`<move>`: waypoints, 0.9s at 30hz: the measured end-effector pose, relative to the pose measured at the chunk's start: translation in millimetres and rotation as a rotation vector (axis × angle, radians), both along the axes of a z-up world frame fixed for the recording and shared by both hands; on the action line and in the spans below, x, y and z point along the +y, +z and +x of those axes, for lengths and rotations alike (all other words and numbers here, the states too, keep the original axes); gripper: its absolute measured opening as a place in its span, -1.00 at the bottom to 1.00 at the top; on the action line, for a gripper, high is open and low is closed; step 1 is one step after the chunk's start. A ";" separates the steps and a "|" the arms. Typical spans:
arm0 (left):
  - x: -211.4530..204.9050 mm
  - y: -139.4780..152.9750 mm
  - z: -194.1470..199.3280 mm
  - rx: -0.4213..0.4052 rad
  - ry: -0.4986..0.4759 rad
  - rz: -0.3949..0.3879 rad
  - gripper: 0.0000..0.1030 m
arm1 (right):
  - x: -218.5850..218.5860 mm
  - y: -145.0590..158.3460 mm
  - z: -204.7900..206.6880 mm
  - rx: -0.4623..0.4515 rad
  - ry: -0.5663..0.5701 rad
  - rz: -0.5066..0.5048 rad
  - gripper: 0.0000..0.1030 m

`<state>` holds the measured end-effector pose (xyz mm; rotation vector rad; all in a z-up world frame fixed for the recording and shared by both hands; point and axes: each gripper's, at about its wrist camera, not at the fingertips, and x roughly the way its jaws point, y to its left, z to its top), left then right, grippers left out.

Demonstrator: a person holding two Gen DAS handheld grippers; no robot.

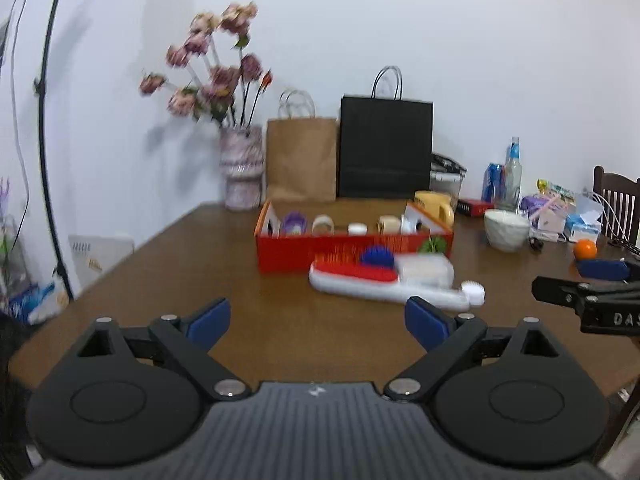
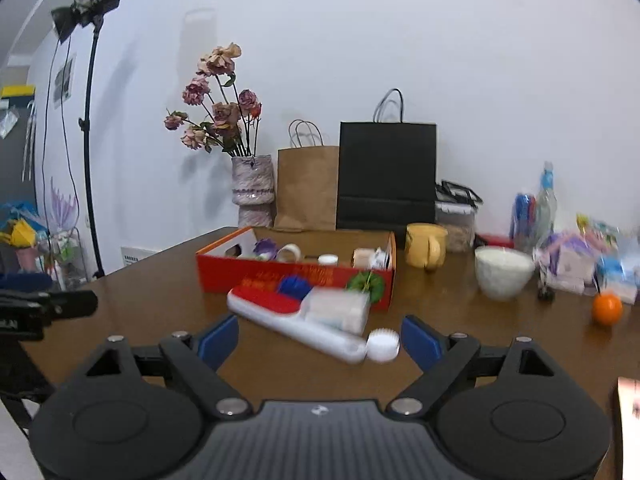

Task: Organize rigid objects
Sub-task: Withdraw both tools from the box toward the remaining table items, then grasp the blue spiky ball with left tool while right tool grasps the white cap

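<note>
An open red box (image 1: 320,246) (image 2: 256,276) stands mid-table with several small items inside: tape rolls, a purple thing, a white jar. In front of it lie a white brush with red bristles (image 1: 360,284) (image 2: 280,316), a blue spiky ball (image 1: 376,256) (image 2: 294,285), a clear plastic box (image 1: 426,270) (image 2: 338,308) and a green item (image 1: 434,245) (image 2: 366,285). My left gripper (image 1: 318,320) is open and empty, short of the brush. My right gripper (image 2: 320,340) is open and empty around the brush's round white end (image 2: 383,345), not touching.
On the brown table (image 1: 180,264): a flower vase (image 1: 242,168), brown bag (image 1: 302,160) and black bag (image 1: 386,148) at the back, yellow mug (image 2: 426,246), white bowl (image 2: 502,272), orange ball (image 2: 607,308), bottles and clutter at right. A light stand (image 2: 90,120) stands left.
</note>
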<state>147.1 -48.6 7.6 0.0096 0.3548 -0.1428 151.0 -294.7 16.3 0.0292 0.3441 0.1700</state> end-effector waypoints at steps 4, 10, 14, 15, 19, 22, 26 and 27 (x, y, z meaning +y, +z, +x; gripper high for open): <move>-5.5 -5.7 -20.4 -0.005 -0.020 0.052 0.86 | 2.9 -12.5 -24.4 0.025 -0.007 -0.020 0.71; -20.1 -9.5 -13.3 0.000 -0.034 0.033 0.86 | -5.1 -24.4 -23.3 0.040 -0.058 -0.029 0.71; -29.8 -18.0 11.8 0.030 -0.037 0.044 0.86 | -16.8 -35.6 6.0 0.094 -0.089 -0.022 0.57; -31.7 -19.7 18.8 0.030 -0.032 0.043 0.86 | -19.7 -37.5 14.2 0.105 -0.091 -0.024 0.53; -38.5 -21.6 66.4 0.066 -0.045 0.009 0.72 | -31.9 -42.9 60.5 0.129 -0.094 -0.033 0.44; -50.6 -20.9 112.6 0.073 -0.058 0.017 0.63 | -38.8 -47.9 105.1 0.164 -0.101 -0.033 0.33; -66.9 -18.5 176.2 0.097 -0.107 0.003 0.60 | -41.7 -55.8 160.8 0.219 -0.089 -0.028 0.17; -71.0 -17.8 191.3 0.100 -0.115 -0.004 0.60 | -41.3 -58.0 173.2 0.234 -0.088 -0.034 0.17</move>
